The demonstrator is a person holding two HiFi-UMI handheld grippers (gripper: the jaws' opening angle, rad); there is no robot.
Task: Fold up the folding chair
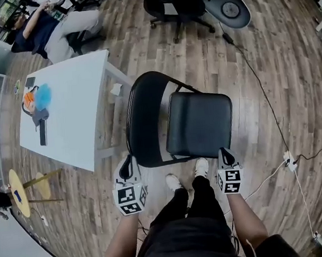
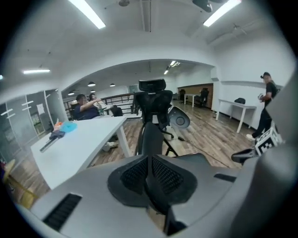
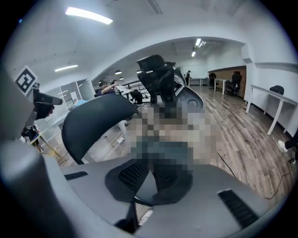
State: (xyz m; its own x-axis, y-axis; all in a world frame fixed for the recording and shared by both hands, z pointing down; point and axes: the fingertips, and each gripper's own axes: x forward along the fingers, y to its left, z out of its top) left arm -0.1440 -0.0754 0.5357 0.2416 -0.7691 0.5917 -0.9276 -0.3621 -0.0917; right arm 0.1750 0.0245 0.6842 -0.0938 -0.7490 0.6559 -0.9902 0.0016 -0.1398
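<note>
The black folding chair (image 1: 199, 124) is seen standing unfolded on the wooden floor (image 1: 278, 59), just right of a white desk (image 1: 75, 104). Its curved backrest (image 1: 143, 118) is turned to the left and its padded seat (image 1: 199, 122) to the right. The left gripper (image 1: 128, 166) is held at the near edge of the backrest; in the left gripper view its 2 jaws are clenched on that thin dark edge. The right gripper (image 1: 225, 156) is set at the near right corner of the seat, and in the right gripper view its jaws are closed on the seat's rim. An office chair (image 1: 178, 6) is placed far behind, a seated person (image 1: 51, 28) is seen at the far left, and a cable (image 1: 261, 94) is laid across the floor on the right.
</note>
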